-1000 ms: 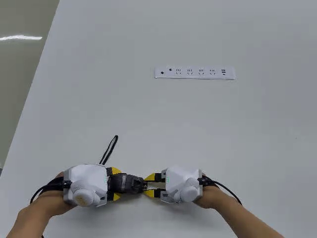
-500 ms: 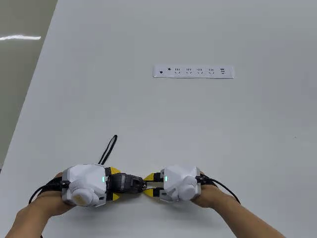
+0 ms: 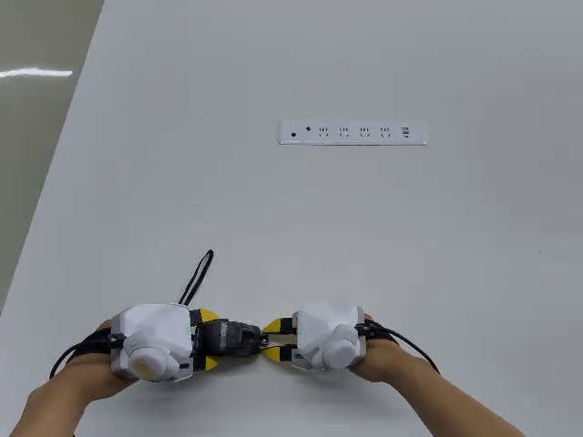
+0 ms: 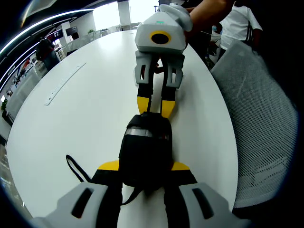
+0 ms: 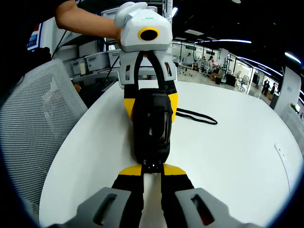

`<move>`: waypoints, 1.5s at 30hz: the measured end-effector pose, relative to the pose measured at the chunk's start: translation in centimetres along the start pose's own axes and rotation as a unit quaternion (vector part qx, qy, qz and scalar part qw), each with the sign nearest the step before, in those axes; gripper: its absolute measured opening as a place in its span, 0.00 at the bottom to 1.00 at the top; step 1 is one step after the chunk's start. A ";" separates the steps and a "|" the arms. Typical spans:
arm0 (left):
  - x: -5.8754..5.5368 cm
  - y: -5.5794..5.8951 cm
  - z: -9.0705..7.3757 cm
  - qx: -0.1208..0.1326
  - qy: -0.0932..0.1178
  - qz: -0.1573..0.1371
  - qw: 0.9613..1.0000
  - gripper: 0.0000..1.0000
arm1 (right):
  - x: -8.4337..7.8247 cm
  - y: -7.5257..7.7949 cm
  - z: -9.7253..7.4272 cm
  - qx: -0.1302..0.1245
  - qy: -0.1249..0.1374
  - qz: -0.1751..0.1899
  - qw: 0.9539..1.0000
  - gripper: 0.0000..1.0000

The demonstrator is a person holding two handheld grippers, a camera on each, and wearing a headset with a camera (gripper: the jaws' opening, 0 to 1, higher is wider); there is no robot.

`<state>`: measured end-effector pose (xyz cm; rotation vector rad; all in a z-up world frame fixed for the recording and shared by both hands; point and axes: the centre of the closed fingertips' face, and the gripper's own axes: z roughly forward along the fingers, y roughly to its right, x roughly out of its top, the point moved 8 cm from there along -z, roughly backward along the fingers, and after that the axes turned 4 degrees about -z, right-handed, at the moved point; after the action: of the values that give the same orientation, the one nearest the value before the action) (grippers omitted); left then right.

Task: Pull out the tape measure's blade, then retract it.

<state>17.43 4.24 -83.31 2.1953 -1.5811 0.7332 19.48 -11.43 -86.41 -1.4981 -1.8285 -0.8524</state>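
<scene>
- White worktable [image 3: 319, 228] runs across the head view, with a power strip [image 3: 352, 133] lying well apart from the work at the far side.
- Against the pictures of a second ago, almost nothing has moved. The whole head view has slid slightly, which is the camera. The two grippers sit nose to nose as before, with no gap opening between them.
- That suggests the blade is fully inside the case, so this moment reads as either the start of the pull or the end of the retraction.
- The left gripper [image 3: 209, 339] is clamped on the tape measure [image 3: 232, 337], its yellow-tipped jaws pressed against the two sides of the case, which rests on the table at the near edge.
- The right gripper [image 3: 273, 340] meets the case's mouth, its jaws drawn close with a thin slit between them.
- In the right gripper view a small tab, probably the blade's hook [image 5: 153, 166], sits at that slit. I cannot tell whether it is actually pinched.
- The tape measure is a black, chunky case with a grey panel on one face, and its black wrist strap [image 3: 199, 276] trails loose on the table behind.
</scene>
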 end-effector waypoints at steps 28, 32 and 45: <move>-0.1 0.0 -0.2 0.000 -0.006 -0.004 1.000 0.29 | 0.2 0.1 -0.2 0.003 0.003 -0.009 1.000 0.10; -0.1 0.0 -0.1 -0.001 -0.007 -0.004 1.000 0.29 | 0.2 0.1 -0.2 0.004 0.003 -0.009 1.000 0.10; -0.1 -0.1 -0.1 -0.003 -0.007 -0.006 1.000 0.29 | -0.2 0.0 -0.8 0.003 -0.003 -0.011 1.000 0.10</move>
<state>17.44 4.38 -83.31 2.2097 -1.5732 0.7105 19.59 -12.14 -86.10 -1.4804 -1.8535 -0.8519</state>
